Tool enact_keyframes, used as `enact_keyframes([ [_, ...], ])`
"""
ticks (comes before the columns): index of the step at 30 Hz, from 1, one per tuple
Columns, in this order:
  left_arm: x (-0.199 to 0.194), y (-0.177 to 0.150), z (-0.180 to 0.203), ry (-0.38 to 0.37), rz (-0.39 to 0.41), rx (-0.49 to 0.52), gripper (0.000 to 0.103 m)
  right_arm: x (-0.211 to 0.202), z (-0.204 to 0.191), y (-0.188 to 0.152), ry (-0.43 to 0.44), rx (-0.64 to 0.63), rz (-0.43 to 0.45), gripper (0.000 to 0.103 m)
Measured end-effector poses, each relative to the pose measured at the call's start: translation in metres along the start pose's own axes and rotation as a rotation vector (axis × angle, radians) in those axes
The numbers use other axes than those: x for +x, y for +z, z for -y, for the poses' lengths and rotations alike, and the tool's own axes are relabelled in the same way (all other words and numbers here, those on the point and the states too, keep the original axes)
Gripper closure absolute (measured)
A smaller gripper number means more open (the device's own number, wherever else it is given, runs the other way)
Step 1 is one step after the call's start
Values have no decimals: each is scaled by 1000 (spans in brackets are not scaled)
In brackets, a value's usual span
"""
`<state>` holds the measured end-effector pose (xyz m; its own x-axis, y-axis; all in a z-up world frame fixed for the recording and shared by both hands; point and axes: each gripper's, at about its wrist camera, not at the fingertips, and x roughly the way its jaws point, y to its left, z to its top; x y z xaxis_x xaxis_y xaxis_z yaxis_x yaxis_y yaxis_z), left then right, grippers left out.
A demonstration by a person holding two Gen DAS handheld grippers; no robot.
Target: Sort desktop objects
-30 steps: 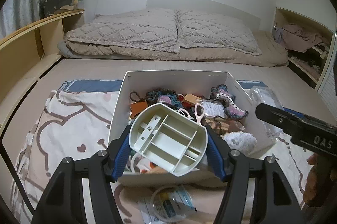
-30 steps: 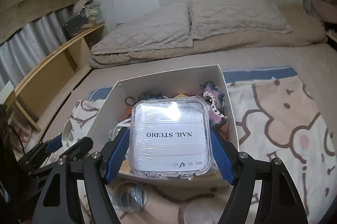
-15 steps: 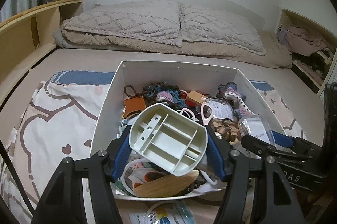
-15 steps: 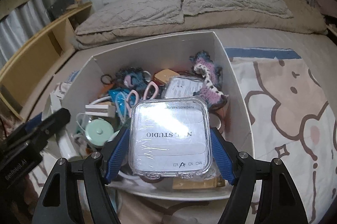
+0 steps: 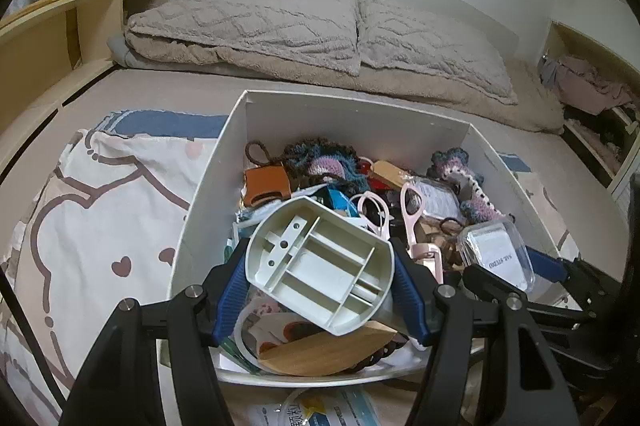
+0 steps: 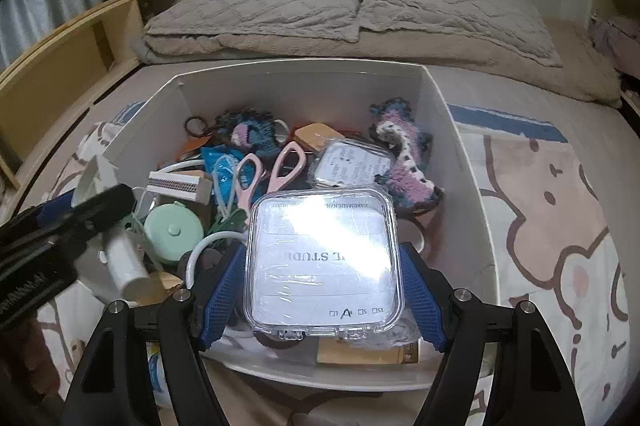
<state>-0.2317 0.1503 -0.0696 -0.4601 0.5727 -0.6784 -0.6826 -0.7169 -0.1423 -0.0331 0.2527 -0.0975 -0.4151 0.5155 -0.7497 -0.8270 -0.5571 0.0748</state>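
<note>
A white open box (image 5: 208, 182) (image 6: 464, 162) stands on the bed, full of small items. My left gripper (image 5: 320, 278) is shut on a cream plastic divider tray (image 5: 320, 262) and holds it tilted over the box's near left part. My right gripper (image 6: 322, 286) is shut on a clear nail-tip case (image 6: 324, 254) and holds it over the box's near right part; the case also shows in the left wrist view (image 5: 496, 254). Inside lie pink scissors (image 6: 276, 170), a second clear case (image 6: 352, 162), crochet pieces (image 6: 404, 154) and a mint round tin (image 6: 174, 230).
The box sits on a cartoon-print blanket (image 5: 92, 210) (image 6: 560, 226). Two grey pillows (image 5: 300, 22) lie at the far end. A wooden shelf (image 5: 60, 22) runs along the left. A printed plastic packet (image 5: 316, 410) lies in front of the box.
Both grippers have moved forward and down over the box with their loads still held. The box now looks larger and nearer in both views.
</note>
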Motion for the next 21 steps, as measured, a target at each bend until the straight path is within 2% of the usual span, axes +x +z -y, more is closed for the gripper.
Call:
enact_keyframes([
  [10,12,-8,-1,31,-61,-21,38,5,-8,-4,-21,-55,-19,27],
  [21,17,-15,9,75,-86,32,38,-2,-4,-5,21,-16,-20,27],
])
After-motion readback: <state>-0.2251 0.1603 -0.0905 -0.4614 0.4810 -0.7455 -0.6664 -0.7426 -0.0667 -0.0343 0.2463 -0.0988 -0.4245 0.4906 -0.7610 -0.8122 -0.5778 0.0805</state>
